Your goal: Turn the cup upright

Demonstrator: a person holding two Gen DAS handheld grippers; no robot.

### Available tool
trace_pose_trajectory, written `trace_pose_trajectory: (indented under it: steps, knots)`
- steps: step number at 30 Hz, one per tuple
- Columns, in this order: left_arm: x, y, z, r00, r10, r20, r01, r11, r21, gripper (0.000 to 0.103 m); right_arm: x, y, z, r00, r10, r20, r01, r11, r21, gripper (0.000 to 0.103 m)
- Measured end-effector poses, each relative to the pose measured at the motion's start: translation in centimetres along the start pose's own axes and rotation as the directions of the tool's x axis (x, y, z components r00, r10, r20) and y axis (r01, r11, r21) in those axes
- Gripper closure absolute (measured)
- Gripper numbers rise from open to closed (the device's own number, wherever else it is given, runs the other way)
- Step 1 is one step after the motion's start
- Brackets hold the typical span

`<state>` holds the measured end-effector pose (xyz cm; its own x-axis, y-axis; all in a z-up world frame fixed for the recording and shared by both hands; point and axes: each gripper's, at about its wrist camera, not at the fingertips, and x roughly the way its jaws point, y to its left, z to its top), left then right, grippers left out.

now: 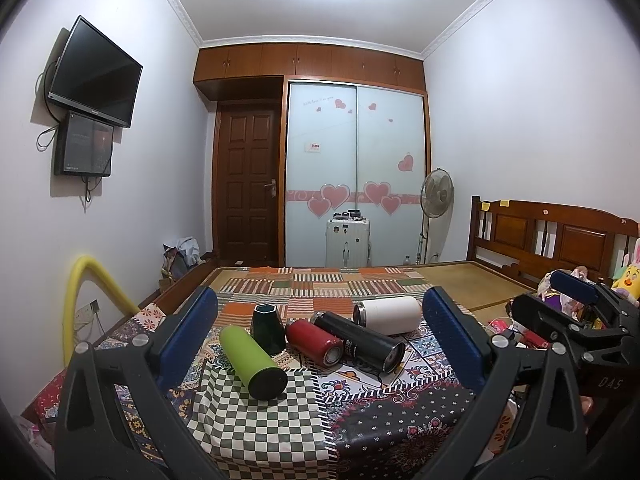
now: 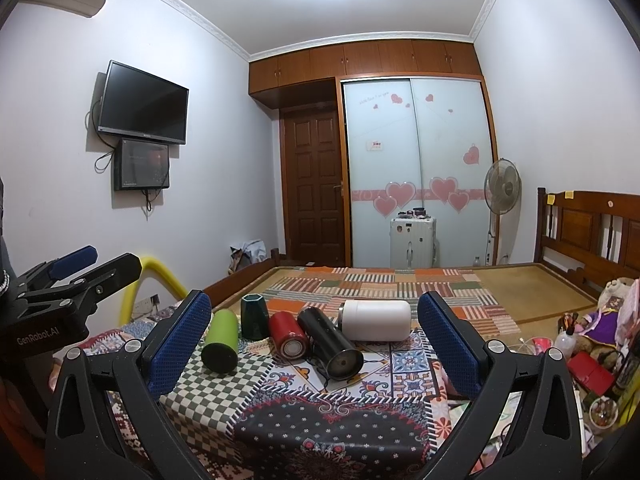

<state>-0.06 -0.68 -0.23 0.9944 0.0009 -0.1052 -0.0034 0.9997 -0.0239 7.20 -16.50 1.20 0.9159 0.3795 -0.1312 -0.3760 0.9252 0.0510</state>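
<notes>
Four cups lie on their sides near the middle of a patchwork-covered bench: a green cup (image 1: pixel 253 362), a red cup (image 1: pixel 315 339), a black cup (image 1: pixel 360 340) and a white cup (image 1: pixel 388 314), while a dark green cup (image 1: pixel 267 329) stands behind them toward the far edge. They lie smooth, cylindrical and nearly touching, so a nudge could roll one into its neighbour or off the near edge. The left gripper (image 1: pixel 320 344) and right gripper (image 2: pixel 314 344) hover short of them, jaws spread wide, gripping nothing.

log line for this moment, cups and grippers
left gripper: open, empty | right gripper: open, empty | green, red, black, white cups: lying | dark green cup: upright
</notes>
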Motion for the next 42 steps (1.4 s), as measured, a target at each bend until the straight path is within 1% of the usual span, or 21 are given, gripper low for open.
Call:
trace_pose_trajectory:
  steps: [11, 15, 20, 23, 25, 27, 30, 33, 36, 38, 39, 41, 42]
  knots:
    - [0.8, 0.4, -0.5, 1.000, 0.000, -0.014, 0.000, 1.000, -0.009, 0.000, 0.5, 0.0, -0.6, 1.000, -0.001, -0.013, 0.001, 1.000, -0.002, 0.000]
    - [1.4, 1.2, -1.0, 0.999, 0.026, -0.026, -0.027, 1.000, -0.011, 0.000, 1.3, 0.1, -0.9, 0.999, 0.011, -0.035, -0.011, 1.000, -0.008, 0.000]
    - [2.7, 3.4, -1.8, 0.996, 0.066, -0.058, -0.068, 0.997, -0.023, 0.000, 4.0, 1.2, -0.8, 0.993, 0.059, -0.098, -0.063, 0.997, -0.037, 0.000]
    - [3.6, 5.3, -2.5, 0.991, 0.098, -0.088, -0.101, 0.994, -0.030, 0.000, 6.5, 2.5, -0.8, 0.982, 0.109, -0.153, -0.120, 0.990, -0.068, 0.000]
    - [4.4, 6.7, -3.2, 0.986, 0.116, -0.118, -0.121, 0.992, -0.037, 0.000, 8.5, 3.6, -0.8, 0.970, 0.139, -0.197, -0.160, 0.983, -0.095, 0.000]
    - [5.2, 8.0, -3.9, 0.980, 0.136, -0.145, -0.143, 0.989, -0.039, 0.000, 10.4, 4.6, -1.0, 0.956, 0.163, -0.243, -0.195, 0.974, -0.115, 0.000]
    - [6.1, 9.7, -4.9, 0.971, 0.163, -0.176, -0.172, 0.985, -0.034, 0.000, 13.7, 6.3, -1.6, 0.924, 0.204, -0.325, -0.256, 0.958, -0.129, 0.000]
    - [7.2, 11.6, -6.1, 0.960, 0.186, -0.209, -0.197, 0.980, -0.035, 0.000, 17.3, 7.9, -2.2, 0.881, 0.236, -0.410, -0.313, 0.940, -0.131, 0.000]
    - [8.0, 13.2, -7.0, 0.951, 0.203, -0.235, -0.219, 0.975, -0.042, 0.000, 20.6, 9.3, -3.0, 0.837, 0.245, -0.489, -0.350, 0.927, -0.134, 0.000]
    - [8.7, 14.4, -7.5, 0.942, 0.218, -0.256, -0.238, 0.970, -0.049, 0.000, 22.7, 10.2, -3.6, 0.800, 0.251, -0.546, -0.375, 0.918, -0.128, 0.000]
    - [9.1, 15.1, -7.8, 0.936, 0.223, -0.270, -0.247, 0.967, -0.057, 0.000, 23.9, 10.6, -4.0, 0.775, 0.256, -0.578, -0.392, 0.912, -0.121, 0.000]
    - [9.7, 16.2, -8.5, 0.930, 0.225, -0.290, -0.256, 0.964, -0.074, 0.000, 26.2, 11.6, -4.5, 0.732, 0.248, -0.634, -0.413, 0.902, -0.123, 0.000]
    - [10.1, 16.8, -8.9, 0.925, 0.225, -0.305, -0.262, 0.961, -0.086, 0.000, 27.0, 12.0, -4.8, 0.714, 0.245, -0.656, -0.423, 0.897, -0.125, 0.000]
